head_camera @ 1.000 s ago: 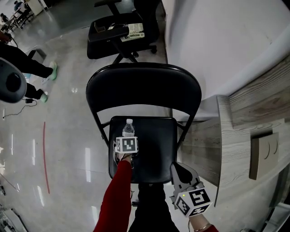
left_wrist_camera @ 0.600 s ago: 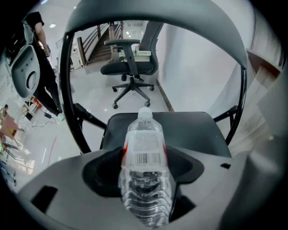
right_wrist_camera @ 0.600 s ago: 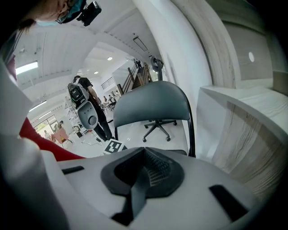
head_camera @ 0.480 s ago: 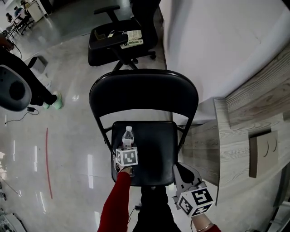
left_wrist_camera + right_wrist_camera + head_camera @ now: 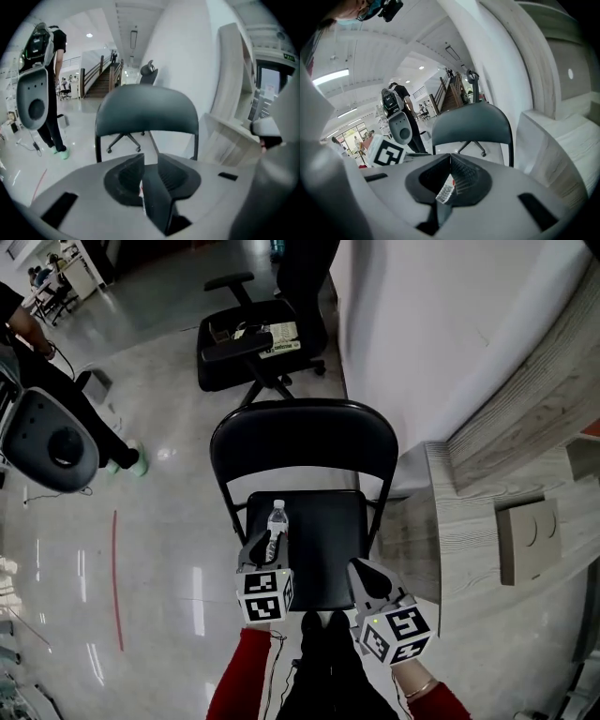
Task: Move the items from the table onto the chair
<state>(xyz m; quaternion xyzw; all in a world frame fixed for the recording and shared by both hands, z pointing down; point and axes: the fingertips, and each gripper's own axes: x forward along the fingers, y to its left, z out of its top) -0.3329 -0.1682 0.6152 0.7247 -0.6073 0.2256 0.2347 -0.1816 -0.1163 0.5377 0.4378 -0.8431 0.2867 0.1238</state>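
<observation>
The bottle (image 5: pixel 277 521) stands upright on the chair (image 5: pixel 305 442), at the 10 o'clock corner of the seat, so for this item we judge the move done. Our left gripper (image 5: pixel 265 547) hangs just beside it at its 6 o'clock, without touching it. Its jaws have just been closing and now leave only a narrow slit. The left gripper view shows no object pinched in that slit, so we count this claw as released and empty.

Our right gripper (image 5: pixel 362 570) sits at the seat's 4 o'clock, over the front right corner. Its jaws are clenched tip to tip on nothing, and its own view looks past them to the chair's backrest.

The table (image 5: pixel 469 521) lies at the chair's 3 o'clock. The only thing we see on it is a flat beige piece (image 5: pixel 523 542) towards its far side. We cannot tell whether that piece is loose or part of the top.

We judge the step in hand to be the end of a drop-off, just ahead of the next fetch. That next move calls for drawing the left gripper clear without tipping the bottle. We would then swing to 3 o'clock, spread one pair of jaws, and check the table for anything left to carry.
</observation>
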